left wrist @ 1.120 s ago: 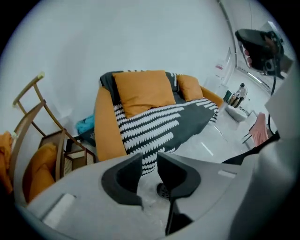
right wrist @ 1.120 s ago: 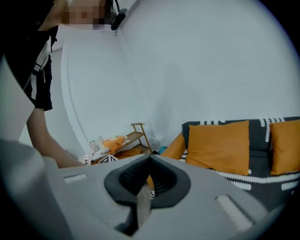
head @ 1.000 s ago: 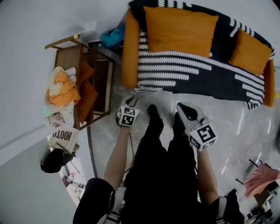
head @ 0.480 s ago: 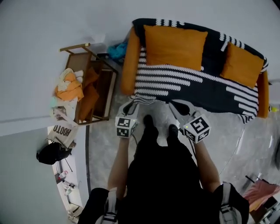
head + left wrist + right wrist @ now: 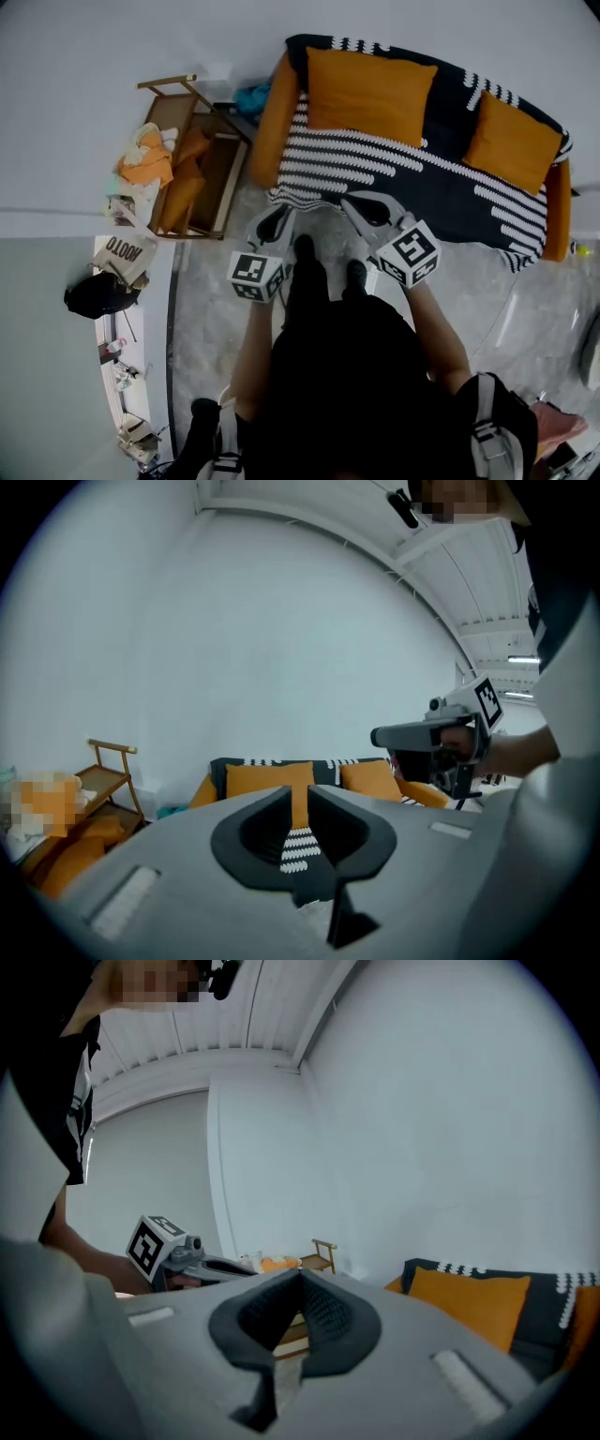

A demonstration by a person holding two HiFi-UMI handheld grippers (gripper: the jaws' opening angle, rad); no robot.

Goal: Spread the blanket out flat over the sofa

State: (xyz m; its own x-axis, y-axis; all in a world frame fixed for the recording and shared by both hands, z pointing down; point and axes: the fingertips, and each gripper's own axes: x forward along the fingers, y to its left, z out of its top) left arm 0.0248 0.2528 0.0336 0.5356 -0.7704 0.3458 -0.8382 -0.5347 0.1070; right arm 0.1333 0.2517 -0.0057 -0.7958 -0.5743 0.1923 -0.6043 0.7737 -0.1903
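Observation:
The black blanket (image 5: pixel 375 164) with white stripes lies spread over the seat and back of the orange sofa (image 5: pixel 265 131). Two orange cushions (image 5: pixel 366 80) lean on it. Both grippers hang in the air in front of the sofa, apart from the blanket. My left gripper (image 5: pixel 279 217) has just been closing; a thin gap is left between its jaws and nothing is in it (image 5: pixel 301 794). Through that gap the striped blanket (image 5: pixel 298 846) shows. My right gripper (image 5: pixel 361 208) is shut on nothing, tips touching (image 5: pixel 300 1277).
A wooden rack (image 5: pixel 178 94) with orange and white cloths stands left of the sofa. A printed bag (image 5: pixel 125 258) and a black bag (image 5: pixel 94 292) lie by the wall. A teal cloth (image 5: pixel 251 97) sits at the sofa's corner. The person's shoes (image 5: pixel 305 248) stand between the grippers.
Both grippers have lifted up and drawn back from the sofa's front edge. The left one has moved further, down and left in the head view.

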